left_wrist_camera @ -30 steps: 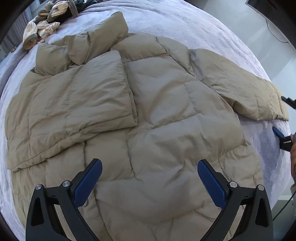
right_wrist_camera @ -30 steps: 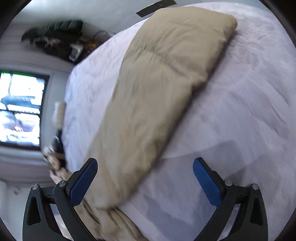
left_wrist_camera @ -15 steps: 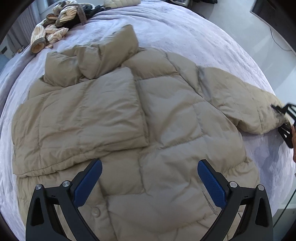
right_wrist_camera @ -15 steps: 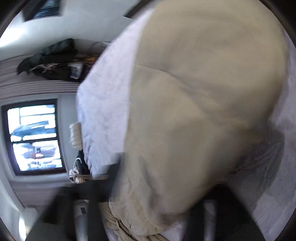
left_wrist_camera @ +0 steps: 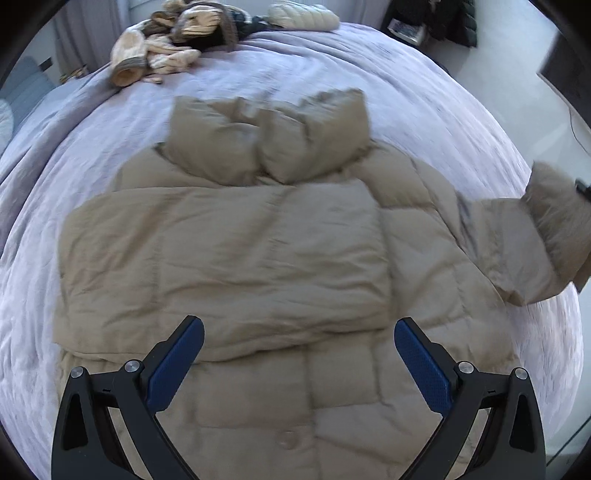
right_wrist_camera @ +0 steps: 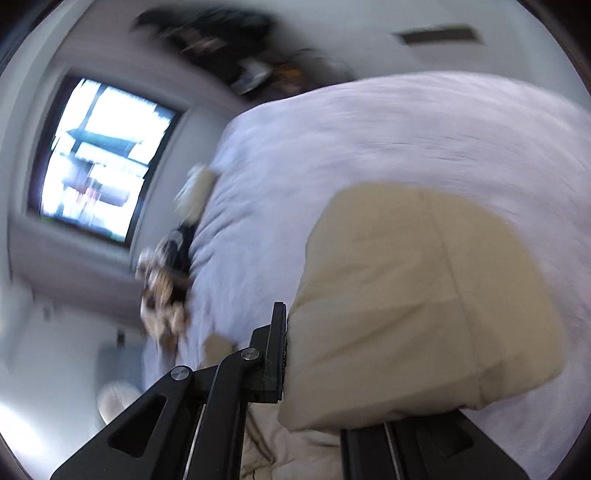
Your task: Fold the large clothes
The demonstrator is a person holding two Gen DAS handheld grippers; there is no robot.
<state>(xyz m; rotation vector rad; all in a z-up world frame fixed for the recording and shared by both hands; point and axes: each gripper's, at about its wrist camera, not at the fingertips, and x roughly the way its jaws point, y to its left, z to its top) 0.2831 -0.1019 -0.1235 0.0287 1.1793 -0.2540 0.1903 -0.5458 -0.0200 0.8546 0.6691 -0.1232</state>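
Note:
A beige puffer jacket (left_wrist_camera: 424, 236) lies front-up on the lavender bed (left_wrist_camera: 369, 59), collar at the far side. One sleeve (left_wrist_camera: 221, 258) is folded across its chest. My left gripper (left_wrist_camera: 299, 354) hovers open over the lower front, with nothing between its fingers. The other sleeve (left_wrist_camera: 517, 243) stretches to the right, its cuff raised off the bed. At the picture's edge there, my right gripper (left_wrist_camera: 583, 186) holds the cuff. In the right wrist view its jaws (right_wrist_camera: 295, 354) are closing tight on the sleeve end (right_wrist_camera: 406, 295), which covers one finger.
A heap of mixed clothes (left_wrist_camera: 166, 48) and a white quilted item (left_wrist_camera: 303, 16) lie at the bed's far edge. Dark clothing (left_wrist_camera: 443, 18) sits beyond the far right corner. A window (right_wrist_camera: 99, 158) is on the wall past the bed.
My right gripper went from wide open to pinched on the cuff and lifted it off the bed. My left gripper stayed open and drifted over the jacket, bringing the collar and far edge into view.

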